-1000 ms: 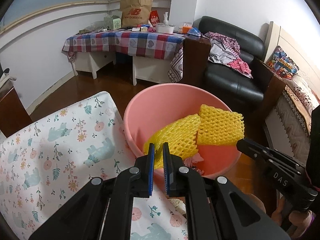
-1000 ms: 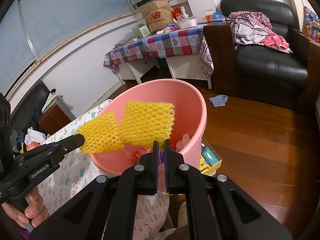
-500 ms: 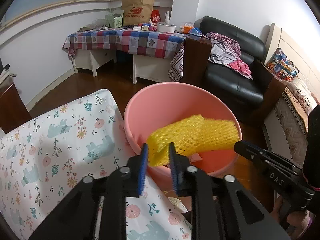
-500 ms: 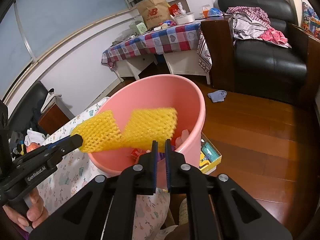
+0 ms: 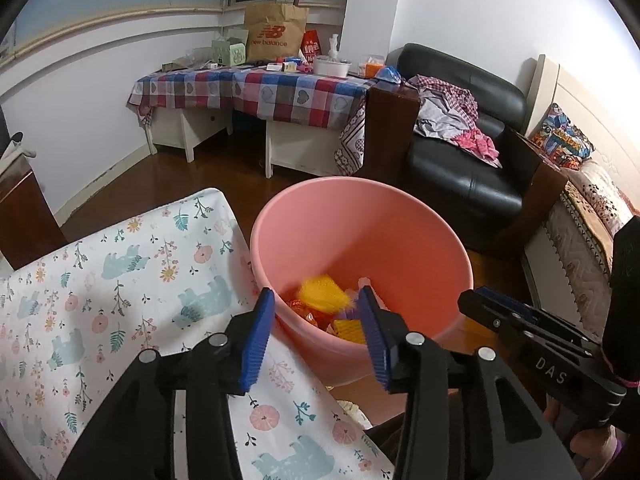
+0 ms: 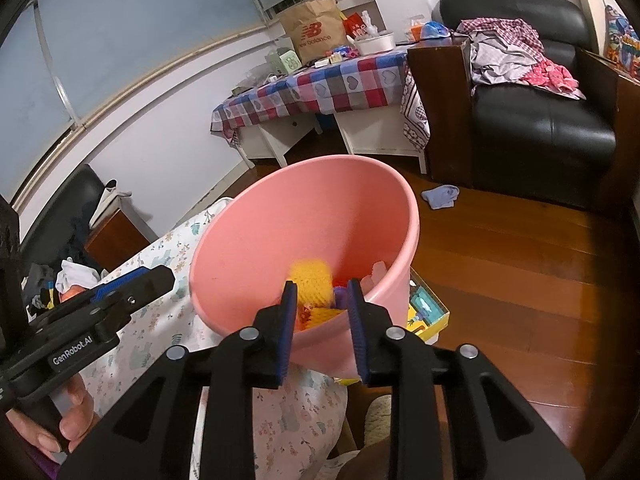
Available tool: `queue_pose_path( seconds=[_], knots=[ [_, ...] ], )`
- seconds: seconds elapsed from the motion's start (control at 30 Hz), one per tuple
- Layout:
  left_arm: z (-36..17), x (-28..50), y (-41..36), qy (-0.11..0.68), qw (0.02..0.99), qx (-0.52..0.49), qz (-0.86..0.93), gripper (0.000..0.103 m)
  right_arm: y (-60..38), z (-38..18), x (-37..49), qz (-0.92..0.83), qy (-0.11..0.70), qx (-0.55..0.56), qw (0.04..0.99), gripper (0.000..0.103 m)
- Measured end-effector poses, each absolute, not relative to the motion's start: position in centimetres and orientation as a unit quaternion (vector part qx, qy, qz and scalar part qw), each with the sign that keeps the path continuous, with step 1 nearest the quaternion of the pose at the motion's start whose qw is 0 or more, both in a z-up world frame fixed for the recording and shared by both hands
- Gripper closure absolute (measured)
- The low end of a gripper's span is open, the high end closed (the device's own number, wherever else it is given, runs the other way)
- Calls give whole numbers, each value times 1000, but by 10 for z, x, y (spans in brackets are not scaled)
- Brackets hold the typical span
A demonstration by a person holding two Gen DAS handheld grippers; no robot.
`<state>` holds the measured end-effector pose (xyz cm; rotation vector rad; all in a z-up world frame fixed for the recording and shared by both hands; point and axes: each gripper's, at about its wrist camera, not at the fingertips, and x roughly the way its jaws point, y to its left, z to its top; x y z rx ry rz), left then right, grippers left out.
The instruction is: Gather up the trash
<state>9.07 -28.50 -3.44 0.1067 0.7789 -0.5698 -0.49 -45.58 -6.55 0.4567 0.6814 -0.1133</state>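
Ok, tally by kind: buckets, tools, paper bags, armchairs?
Pink bucket: 1
Tools: 2 (left tool, right tool; jaws opening, both empty)
Brown paper bag: 1
Black armchair: 1
Total: 5

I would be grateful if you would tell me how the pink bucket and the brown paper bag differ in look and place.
The pink bucket is round, plain plastic; the brown paper bag is flat-sided and printed with red lettering. The bucket stands close by, beside the floral cloth; the bag stands across the room on the checked tablecloth. The bucket holds yellow foam netting and other scraps; the bag's contents cannot be seen. Both stand upright, open at the top.
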Motion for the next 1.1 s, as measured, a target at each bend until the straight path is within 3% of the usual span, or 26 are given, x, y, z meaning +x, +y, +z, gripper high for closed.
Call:
queue_pose_path(
  seconds=[0.07,0.17,0.57,0.7,1.1],
  knots=[
    [-33,89,-283,372,886,51,-272,56,-454,-64,-7,-52,329,220,917,74],
    [-30,85,-280,367,889,51,-268,54,-449,-60,-11,-46,321,217,921,60],
    [-12,64,-255,341,905,38,-252,42,-411,-43,-23,-23,310,171,935,58],
    [-8,58,-246,339,906,31,-250,41,-401,-36,-29,-19,304,160,939,47],
    [1,40,-225,331,913,22,-238,41,-377,-27,-42,-18,303,134,943,46]
  ],
)
